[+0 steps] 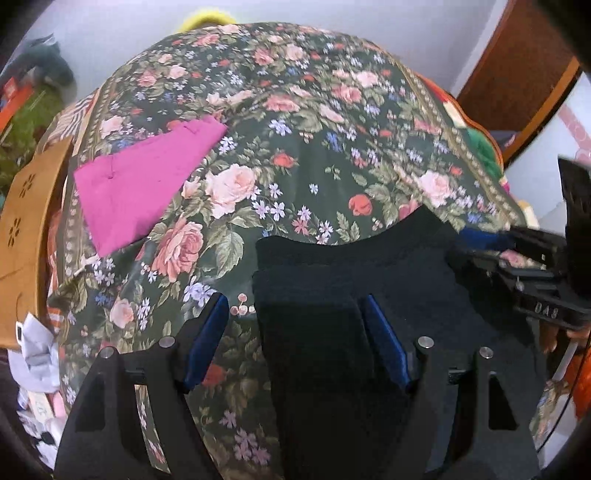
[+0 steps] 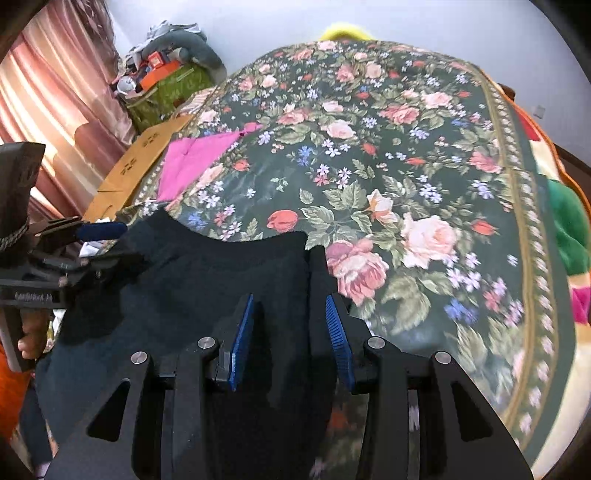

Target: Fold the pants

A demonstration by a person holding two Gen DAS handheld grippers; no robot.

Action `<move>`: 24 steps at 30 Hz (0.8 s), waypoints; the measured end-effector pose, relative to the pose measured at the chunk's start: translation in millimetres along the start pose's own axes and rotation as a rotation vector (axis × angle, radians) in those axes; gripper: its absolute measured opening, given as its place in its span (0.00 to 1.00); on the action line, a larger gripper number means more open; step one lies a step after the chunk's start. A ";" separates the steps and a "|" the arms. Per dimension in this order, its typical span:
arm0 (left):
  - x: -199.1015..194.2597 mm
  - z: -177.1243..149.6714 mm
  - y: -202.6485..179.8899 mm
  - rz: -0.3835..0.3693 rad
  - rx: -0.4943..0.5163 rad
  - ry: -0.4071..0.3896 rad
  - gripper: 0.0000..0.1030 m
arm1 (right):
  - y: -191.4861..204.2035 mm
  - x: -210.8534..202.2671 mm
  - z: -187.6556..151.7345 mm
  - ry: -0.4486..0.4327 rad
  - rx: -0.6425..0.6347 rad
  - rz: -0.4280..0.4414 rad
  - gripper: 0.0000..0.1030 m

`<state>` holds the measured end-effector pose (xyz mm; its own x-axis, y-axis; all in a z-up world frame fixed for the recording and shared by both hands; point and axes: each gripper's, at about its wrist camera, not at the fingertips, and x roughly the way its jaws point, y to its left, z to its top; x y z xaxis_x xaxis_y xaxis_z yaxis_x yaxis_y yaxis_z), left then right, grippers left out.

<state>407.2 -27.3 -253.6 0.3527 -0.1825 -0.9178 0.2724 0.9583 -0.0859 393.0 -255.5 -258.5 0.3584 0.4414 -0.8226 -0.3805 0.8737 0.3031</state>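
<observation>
My left hand-held gripper [image 1: 295, 332] and right hand-held gripper [image 2: 290, 328] both gape over the black pants [image 1: 369, 266]; a magenta cloth [image 1: 147, 177] lies at ten o'clock.

A floral bedspread [image 2: 424, 155] in dark green with pink roses covers the bed. Behind it stands a pale plain wall [image 2: 277, 22]. Pink curtains [image 2: 48, 92] glow with daylight on the left, beside a cluttered green box [image 2: 166, 92]. A brown wooden panel [image 1: 517, 74], perhaps a door, stands at right.
</observation>
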 end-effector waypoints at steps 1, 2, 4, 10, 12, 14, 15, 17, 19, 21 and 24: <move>4.0 -0.8 -0.8 0.016 0.009 0.001 0.73 | -1.4 3.0 1.2 -0.001 -0.006 0.000 0.32; 6.4 -1.8 -1.1 0.022 0.014 0.001 0.71 | -1.6 5.5 1.6 -0.001 -0.013 0.005 0.27; 9.6 -4.9 -0.1 0.016 0.012 -0.008 0.66 | -1.3 10.3 2.6 0.006 -0.028 0.019 0.18; 16.0 -9.8 6.6 0.036 -0.045 -0.016 0.68 | 14.5 18.9 -5.9 -0.008 -0.143 -0.082 0.13; 16.6 -8.9 7.2 0.044 -0.049 -0.014 0.69 | 12.4 20.4 -5.3 0.000 -0.132 -0.082 0.13; 16.5 -8.2 6.5 0.047 -0.045 -0.014 0.69 | 10.5 19.3 -4.4 0.004 -0.115 -0.079 0.13; 16.3 -8.0 6.3 0.046 -0.041 -0.014 0.69 | 10.5 17.3 -4.1 0.006 -0.110 -0.081 0.13; 11.1 -8.3 5.4 0.043 -0.033 -0.029 0.69 | 12.8 13.2 -2.5 0.009 -0.107 -0.089 0.13; 0.9 -8.5 2.2 0.045 -0.023 -0.042 0.68 | 15.0 3.8 -0.5 -0.006 -0.092 -0.091 0.14; -13.4 -8.7 -1.9 0.068 0.000 -0.064 0.67 | 16.7 -7.8 0.8 -0.021 -0.075 -0.094 0.14; -37.0 -10.9 -7.3 0.088 0.032 -0.111 0.67 | 21.2 -35.2 -0.3 -0.073 -0.071 -0.093 0.14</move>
<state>382.4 -25.2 -223.3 0.4726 -0.1224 -0.8727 0.2634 0.9647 0.0073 372.0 -252.6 -223.2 0.4547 0.3751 -0.8078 -0.4010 0.8961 0.1904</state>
